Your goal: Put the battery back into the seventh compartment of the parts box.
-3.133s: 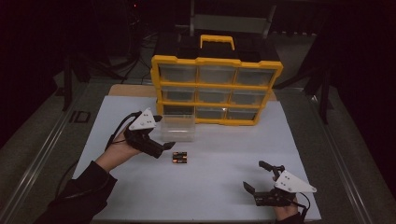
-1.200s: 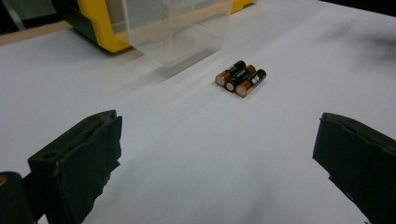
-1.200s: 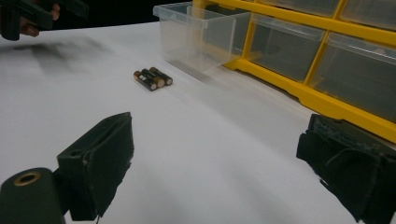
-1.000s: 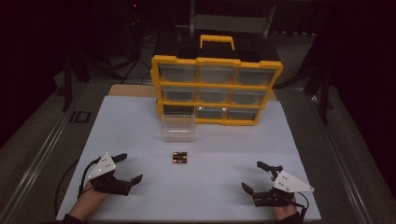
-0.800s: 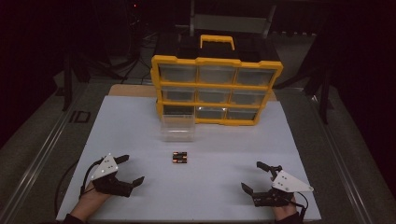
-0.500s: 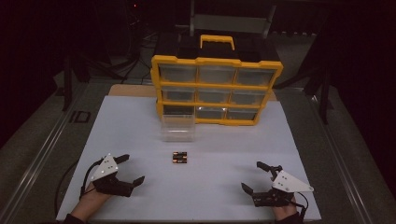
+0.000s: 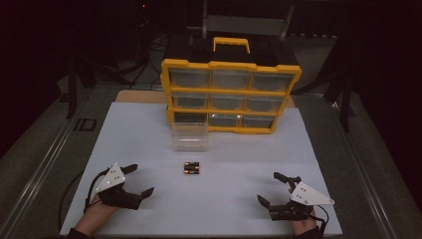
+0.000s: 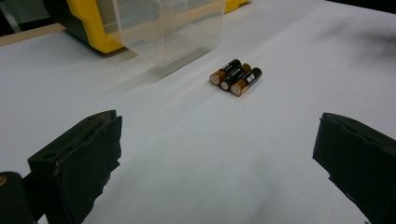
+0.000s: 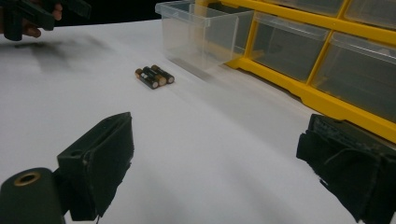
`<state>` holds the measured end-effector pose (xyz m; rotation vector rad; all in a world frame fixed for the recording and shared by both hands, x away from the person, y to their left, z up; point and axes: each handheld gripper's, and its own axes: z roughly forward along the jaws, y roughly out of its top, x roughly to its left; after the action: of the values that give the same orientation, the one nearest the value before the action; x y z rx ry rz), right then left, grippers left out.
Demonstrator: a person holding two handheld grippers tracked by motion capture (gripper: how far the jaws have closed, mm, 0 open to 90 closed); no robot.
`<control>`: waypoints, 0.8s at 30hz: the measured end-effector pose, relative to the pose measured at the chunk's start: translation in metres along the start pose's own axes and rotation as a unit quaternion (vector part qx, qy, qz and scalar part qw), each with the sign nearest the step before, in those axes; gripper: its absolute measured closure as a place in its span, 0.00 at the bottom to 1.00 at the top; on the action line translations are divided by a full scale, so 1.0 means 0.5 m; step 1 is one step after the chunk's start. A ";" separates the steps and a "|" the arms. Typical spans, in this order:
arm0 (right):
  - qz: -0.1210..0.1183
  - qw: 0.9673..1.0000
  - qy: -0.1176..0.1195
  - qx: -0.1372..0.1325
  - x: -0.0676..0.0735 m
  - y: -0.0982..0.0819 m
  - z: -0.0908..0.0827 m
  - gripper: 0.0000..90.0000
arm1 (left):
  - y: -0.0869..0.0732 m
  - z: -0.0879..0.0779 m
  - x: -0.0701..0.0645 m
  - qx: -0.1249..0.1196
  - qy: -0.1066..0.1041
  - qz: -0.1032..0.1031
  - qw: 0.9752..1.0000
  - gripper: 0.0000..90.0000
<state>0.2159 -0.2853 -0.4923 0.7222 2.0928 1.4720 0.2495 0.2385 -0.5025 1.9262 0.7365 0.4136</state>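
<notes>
Both hand-held grippers rest low at the near edge of the white table sheet, the left gripper and the right gripper each with jaws spread wide and nothing between them. Three black-and-copper cylindrical batteries lie side by side, touching one another, on the sheet. They sit just in front of the clear plastic drawer, which stands pulled out on the sheet and looks empty. Behind that drawer stands the yellow-framed storage cabinet with rows of clear bins; its lower left slot looks open where the drawer came from. Relative to the batteries, the left gripper is near and to the left, the right gripper farther off to the right. Judging by this, the drawer is out and ready, but the batteries are not yet picked up, dropped in, or the drawer returned.
</notes>
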 end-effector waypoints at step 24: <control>0.002 1.000 -0.001 0.000 -0.001 0.000 0.000 0.09 | 0.137 -0.013 0.005 -0.017 -0.052 0.013 0.998 0.00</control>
<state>0.2161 -0.2857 -0.4922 0.7276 2.0899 1.4732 0.2695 0.2223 -0.4384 1.9117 0.6328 0.3383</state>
